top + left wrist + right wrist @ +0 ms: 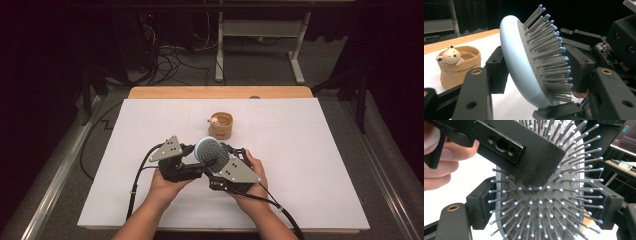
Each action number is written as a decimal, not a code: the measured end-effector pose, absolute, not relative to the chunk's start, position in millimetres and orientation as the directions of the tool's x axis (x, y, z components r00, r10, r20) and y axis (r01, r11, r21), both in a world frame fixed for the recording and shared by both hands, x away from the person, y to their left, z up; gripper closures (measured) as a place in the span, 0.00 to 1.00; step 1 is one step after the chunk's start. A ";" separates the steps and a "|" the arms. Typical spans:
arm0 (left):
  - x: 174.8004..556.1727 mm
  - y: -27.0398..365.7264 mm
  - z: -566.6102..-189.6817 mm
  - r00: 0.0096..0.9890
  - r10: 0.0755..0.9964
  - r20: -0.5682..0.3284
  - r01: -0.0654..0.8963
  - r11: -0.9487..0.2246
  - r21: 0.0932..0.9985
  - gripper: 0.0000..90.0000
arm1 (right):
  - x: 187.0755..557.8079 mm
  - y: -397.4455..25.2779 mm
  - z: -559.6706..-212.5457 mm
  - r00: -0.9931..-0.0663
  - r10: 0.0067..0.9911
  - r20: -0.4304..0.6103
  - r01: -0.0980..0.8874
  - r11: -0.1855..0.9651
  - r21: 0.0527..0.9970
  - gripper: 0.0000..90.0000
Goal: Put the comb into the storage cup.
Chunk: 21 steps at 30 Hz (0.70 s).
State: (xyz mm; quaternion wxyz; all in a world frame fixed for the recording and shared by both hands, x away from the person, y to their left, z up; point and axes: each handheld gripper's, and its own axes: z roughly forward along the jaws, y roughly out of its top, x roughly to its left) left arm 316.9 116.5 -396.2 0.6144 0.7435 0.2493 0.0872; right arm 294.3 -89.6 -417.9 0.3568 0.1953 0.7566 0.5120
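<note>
Both tongs met over the middle of the bench, toward its near edge, w/ a pale blue hairbrush [211, 151] held up off the white surface between them. The right tongs [544, 207] were clenched on the brush head — one jaw pad against each long edge of the oval, bristles pointing straight at that gripper's camera. The left tongs [534, 72] straddled the same head the other way: one jaw behind the smooth blue back, the other pressed into the bristle tips, so they appeared closed on it front-to-back. In the left gripper view the brush stood tilted, bristle side facing the right tongs. The person's left hand [436, 160] showed fingers curled round its gripper body.

Beyond the brush, toward the far edge & well apart from it, sat a tan pouch-shaped holder [221, 125] w/ a small bear figure [450, 55] perched on its rim — upright, untouched.
</note>
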 end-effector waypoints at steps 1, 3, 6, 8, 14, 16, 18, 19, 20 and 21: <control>316.4 116.4 -396.0 0.858 0.482 -0.180 0.268 -0.121 0.956 0.49 | 294.2 -89.1 -417.9 -0.669 0.661 -0.339 -0.068 0.400 0.914 0.23; 315.5 116.1 -395.6 0.857 0.485 -0.174 0.265 -0.126 0.956 0.51 | 293.7 -88.4 -418.4 -0.668 0.662 -0.339 -0.065 0.401 0.914 0.23; 315.5 116.3 -395.5 0.855 0.488 -0.174 0.267 -0.128 0.955 0.51 | 293.8 -88.1 -418.5 -0.668 0.661 -0.342 -0.066 0.405 0.912 0.23; 314.6 115.8 -395.0 0.853 0.493 -0.171 0.264 -0.126 0.956 0.52 | 293.8 -87.9 -418.1 -0.667 0.662 -0.342 -0.064 0.407 0.911 0.23; 312.7 116.0 -393.6 0.853 0.497 -0.162 0.254 -0.124 0.959 0.54 | 292.9 -87.3 -416.9 -0.663 0.663 -0.349 -0.070 0.409 0.910 0.23; 311.3 115.8 -392.7 0.852 0.501 -0.155 0.247 -0.124 0.961 0.55 | 292.0 -86.8 -416.4 -0.658 0.665 -0.354 -0.074 0.411 0.909 0.23; 310.8 115.3 -392.2 0.849 0.505 -0.153 0.246 -0.123 0.961 0.56 | 291.9 -86.7 -416.0 -0.655 0.664 -0.360 -0.078 0.414 0.907 0.23; 310.8 115.0 -392.1 0.847 0.509 -0.155 0.249 -0.122 0.961 0.56 | 292.0 -86.7 -415.9 -0.653 0.665 -0.362 -0.080 0.414 0.907 0.23; 310.9 114.8 -392.1 0.845 0.511 -0.159 0.253 -0.120 0.960 0.57 | 292.2 -86.7 -415.8 -0.653 0.666 -0.360 -0.078 0.414 0.907 0.23; 310.9 114.8 -391.9 0.844 0.512 -0.162 0.256 -0.117 0.960 0.57 | 292.4 -86.8 -415.9 -0.655 0.666 -0.357 -0.075 0.413 0.908 0.23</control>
